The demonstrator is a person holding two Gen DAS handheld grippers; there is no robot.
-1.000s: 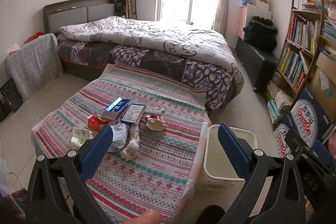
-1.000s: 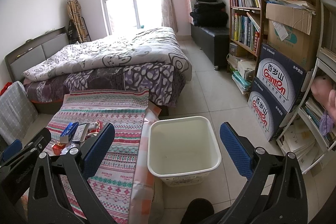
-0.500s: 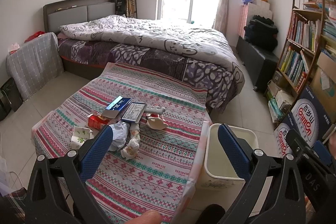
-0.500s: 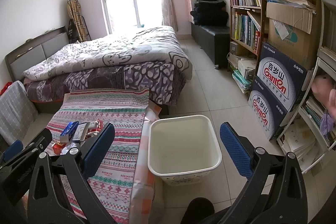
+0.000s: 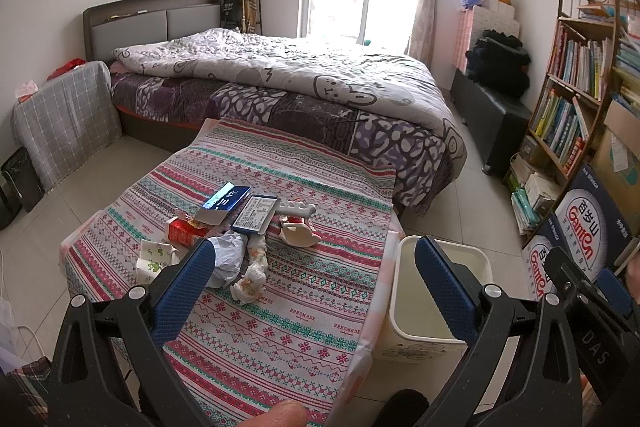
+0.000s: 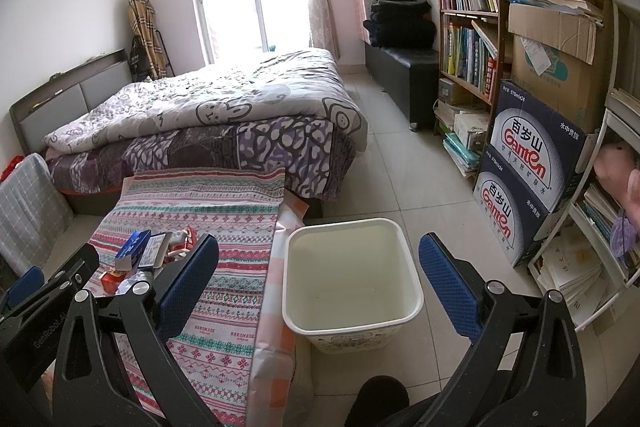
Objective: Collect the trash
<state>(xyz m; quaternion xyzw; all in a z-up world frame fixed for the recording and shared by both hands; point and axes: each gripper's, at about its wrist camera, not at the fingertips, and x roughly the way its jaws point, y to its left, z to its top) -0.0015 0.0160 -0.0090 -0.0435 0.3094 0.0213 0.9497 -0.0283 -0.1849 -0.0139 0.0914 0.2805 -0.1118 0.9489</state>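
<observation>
Patterned-cloth table carries scattered trash; bin on floor.

Ahead of you the table carries a litter cluster on its left half. The bin stands on the floor just right of the table. The bed lies behind both, the bookshelf far right.

The right tool hangs wide open above the cream bin, gripping nothing.

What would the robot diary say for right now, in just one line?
stage: start | left gripper: open, empty, facing trash pile on table | right gripper: open, empty, above bin | bin: empty
</observation>
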